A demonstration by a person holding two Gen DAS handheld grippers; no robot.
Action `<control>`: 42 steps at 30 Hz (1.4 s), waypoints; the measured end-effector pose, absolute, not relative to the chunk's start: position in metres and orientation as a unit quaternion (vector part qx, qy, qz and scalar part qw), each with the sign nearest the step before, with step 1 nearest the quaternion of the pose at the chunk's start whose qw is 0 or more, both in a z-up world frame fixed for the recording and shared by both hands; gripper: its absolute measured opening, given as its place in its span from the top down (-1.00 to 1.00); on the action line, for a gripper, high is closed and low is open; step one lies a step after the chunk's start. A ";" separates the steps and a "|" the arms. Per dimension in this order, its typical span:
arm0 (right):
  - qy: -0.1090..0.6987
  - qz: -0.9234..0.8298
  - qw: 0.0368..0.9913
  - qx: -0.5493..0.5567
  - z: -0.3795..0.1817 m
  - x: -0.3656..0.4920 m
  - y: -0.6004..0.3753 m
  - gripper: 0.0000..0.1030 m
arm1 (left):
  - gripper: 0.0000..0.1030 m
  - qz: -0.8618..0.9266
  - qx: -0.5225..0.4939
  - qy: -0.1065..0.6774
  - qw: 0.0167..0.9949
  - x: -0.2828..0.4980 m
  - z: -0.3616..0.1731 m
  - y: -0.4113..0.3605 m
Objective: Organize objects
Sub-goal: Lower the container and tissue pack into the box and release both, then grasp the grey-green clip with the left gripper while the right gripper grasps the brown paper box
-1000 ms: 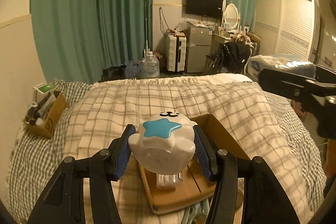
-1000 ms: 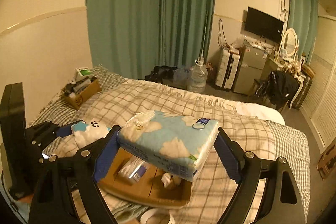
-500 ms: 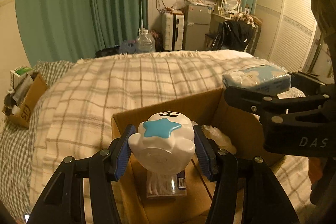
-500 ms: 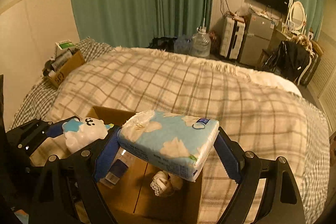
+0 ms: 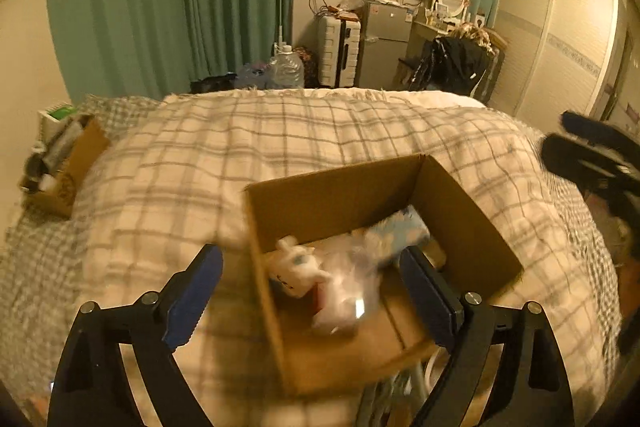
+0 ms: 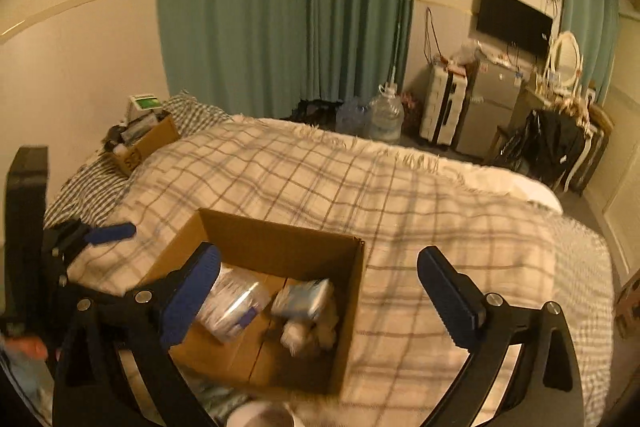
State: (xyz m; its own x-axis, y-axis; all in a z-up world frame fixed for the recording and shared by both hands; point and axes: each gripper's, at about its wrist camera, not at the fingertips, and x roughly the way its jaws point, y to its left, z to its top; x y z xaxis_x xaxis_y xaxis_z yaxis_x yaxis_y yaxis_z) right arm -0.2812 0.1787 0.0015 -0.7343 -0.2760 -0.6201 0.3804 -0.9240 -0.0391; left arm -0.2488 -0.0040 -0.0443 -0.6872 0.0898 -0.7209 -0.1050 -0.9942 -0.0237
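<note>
Both our grippers are spread wide with nothing between the blue pads. The left gripper [image 5: 310, 291] hovers above the near left wall of the open brown cardboard box [image 5: 332, 187], one finger out over the cream-and-grey checked blanket [image 5: 280, 135], the other over the box interior. The right gripper [image 6: 318, 291] hangs over the box's right rim [image 6: 280, 231], its left finger inside the opening, its right finger out over the blanket.

Down in the box lies the white rounded toy with blue markings [image 5: 294, 269], tipped on its side near the left wall. Just beside it sits a clear crinkly plastic packet [image 5: 348, 291], and toward the far right corner rests the pale blue soft tissue pack with white cloud print [image 5: 396, 231]. From the right wrist view, that tissue pack [image 6: 306, 299] lies near the middle of the box, the plastic packet [image 6: 234, 301] to its left; everything here is motion-blurred.

At the far left of the bed sits a small brown cardboard tray of bottles [image 6: 140, 143], well apart from the box.
</note>
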 end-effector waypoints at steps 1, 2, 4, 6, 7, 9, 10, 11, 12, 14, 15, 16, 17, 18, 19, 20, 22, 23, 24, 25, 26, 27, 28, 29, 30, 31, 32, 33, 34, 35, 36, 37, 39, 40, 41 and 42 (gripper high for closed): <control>0.091 -0.928 0.180 0.313 0.009 -0.266 0.182 -0.93 | -0.87 0.920 -0.389 0.017 0.046 -0.240 -0.040 -0.006; 0.096 -0.928 0.182 0.310 0.013 -0.256 0.184 -0.93 | -0.91 0.922 -0.385 0.027 0.036 -0.229 -0.035 -0.008; 0.112 -0.926 0.189 0.307 0.019 -0.234 0.186 -0.93 | -0.92 0.926 -0.374 0.038 0.025 -0.208 -0.027 -0.013; 0.126 -0.924 0.194 0.306 0.020 -0.211 0.187 -0.93 | -0.93 0.929 -0.367 0.046 0.019 -0.184 -0.023 -0.018; 0.133 -0.922 0.196 0.307 0.018 -0.198 0.188 -0.93 | -0.93 0.930 -0.365 0.047 0.017 -0.175 -0.022 -0.021; 0.136 -0.919 0.199 0.313 0.010 -0.182 0.186 -0.93 | -0.93 0.931 -0.362 0.046 0.010 -0.154 -0.023 -0.021; 0.137 -0.916 0.202 0.318 0.005 -0.174 0.187 -0.93 | -0.93 0.931 -0.363 0.046 0.011 -0.147 -0.025 -0.021; 0.136 -0.913 0.205 0.326 -0.004 -0.164 0.186 -0.93 | -0.93 0.930 -0.366 0.045 0.011 -0.137 -0.029 -0.019; 0.137 -0.911 0.206 0.331 -0.010 -0.159 0.185 -0.93 | -0.93 0.929 -0.368 0.043 0.011 -0.130 -0.032 -0.019; 0.139 -0.901 0.214 0.350 -0.032 -0.145 0.181 -0.93 | -0.93 0.926 -0.375 0.038 0.013 -0.116 -0.041 -0.017; 0.142 -0.898 0.218 0.355 -0.040 -0.141 0.179 -0.93 | -0.93 0.925 -0.378 0.036 0.012 -0.111 -0.046 -0.017; 0.145 -0.893 0.224 0.363 -0.051 -0.135 0.177 -0.93 | -0.93 0.923 -0.382 0.036 0.014 -0.106 -0.052 -0.016; 0.146 -0.886 0.232 0.375 -0.063 -0.131 0.173 -0.93 | -0.93 0.921 -0.387 0.037 0.009 -0.101 -0.059 -0.014; 0.149 -0.878 0.239 0.386 -0.073 -0.127 0.168 -0.93 | -0.93 0.920 -0.389 0.037 0.003 -0.097 -0.064 -0.014; 0.152 -0.872 0.246 0.396 -0.083 -0.124 0.164 -0.93 | -0.93 0.919 -0.392 0.037 -0.001 -0.094 -0.068 -0.014; 0.158 -0.864 0.252 0.405 -0.095 -0.120 0.159 -0.93 | -0.93 0.916 -0.400 0.033 0.001 -0.090 -0.077 -0.014; 0.155 -0.855 0.259 0.422 -0.112 -0.118 0.154 -0.93 | -0.93 0.910 -0.414 0.027 0.006 -0.086 -0.088 -0.015; 0.155 -0.849 0.261 0.432 -0.120 -0.118 0.152 -0.93 | -0.93 0.907 -0.420 0.022 0.006 -0.084 -0.095 -0.015; 0.160 -0.846 0.258 0.438 -0.126 -0.119 0.150 -0.93 | -0.93 0.906 -0.423 0.020 0.009 -0.082 -0.099 -0.015; 0.164 -0.844 0.255 0.443 -0.130 -0.121 0.150 -0.93 | -0.93 0.904 -0.427 0.020 0.012 -0.080 -0.103 -0.014; 0.162 -0.840 0.253 0.451 -0.135 -0.123 0.149 -0.93 | -0.93 0.904 -0.427 0.021 0.012 -0.078 -0.108 -0.015; 0.159 -0.837 0.254 0.457 -0.138 -0.125 0.148 -0.93 | -0.93 0.904 -0.428 0.022 0.012 -0.077 -0.110 -0.014; 0.157 -0.836 0.255 0.460 -0.139 -0.127 0.148 -0.93 | -0.93 0.903 -0.428 0.024 0.013 -0.076 -0.112 -0.013; 0.157 -0.833 0.256 0.465 -0.141 -0.130 0.146 -0.93 | -0.93 0.903 -0.429 0.026 0.015 -0.076 -0.114 -0.012; 0.158 -0.832 0.256 0.467 -0.143 -0.130 0.144 -0.93 | -0.93 0.903 -0.429 0.026 0.016 -0.076 -0.115 -0.012; 0.158 -0.829 0.258 0.470 -0.145 -0.131 0.143 -0.93 | -0.93 0.903 -0.429 0.024 0.018 -0.076 -0.115 -0.013; 0.159 -0.825 0.260 0.475 -0.147 -0.134 0.141 -0.93 | -0.93 0.903 -0.428 0.021 0.019 -0.076 -0.115 -0.013; 0.160 -0.823 0.261 0.478 -0.149 -0.135 0.137 -0.92 | -0.93 0.903 -0.428 0.016 0.020 -0.076 -0.116 -0.015; 0.161 -0.820 0.263 0.482 -0.152 -0.138 0.133 -0.92 | -0.93 0.903 -0.429 0.013 0.021 -0.076 -0.116 -0.017; 0.166 -0.818 0.260 0.486 -0.155 -0.139 0.129 -0.91 | -0.93 0.903 -0.430 0.006 0.020 -0.076 -0.117 -0.020; 0.169 -0.817 0.259 0.486 -0.155 -0.140 0.127 -0.87 | -0.93 0.902 -0.431 0.001 0.020 -0.077 -0.117 -0.022; 0.171 -0.818 0.259 0.485 -0.156 -0.140 0.126 -0.84 | -0.93 0.902 -0.432 -0.005 0.020 -0.077 -0.117 -0.024; 0.166 -0.821 0.257 0.481 -0.154 -0.139 0.125 -0.73 | -0.93 0.900 -0.435 -0.017 0.020 -0.078 -0.119 -0.028; 0.164 -0.822 0.257 0.481 -0.153 -0.138 0.125 -0.73 | -0.93 0.900 -0.435 -0.020 0.020 -0.078 -0.119 -0.029; 0.164 -0.822 0.257 0.481 -0.152 -0.136 0.126 -0.71 | -0.93 0.900 -0.436 -0.022 0.021 -0.079 -0.120 -0.030; 0.163 -0.823 0.257 0.480 -0.151 -0.135 0.126 -0.71 | -0.93 0.900 -0.435 -0.022 0.022 -0.078 -0.120 -0.030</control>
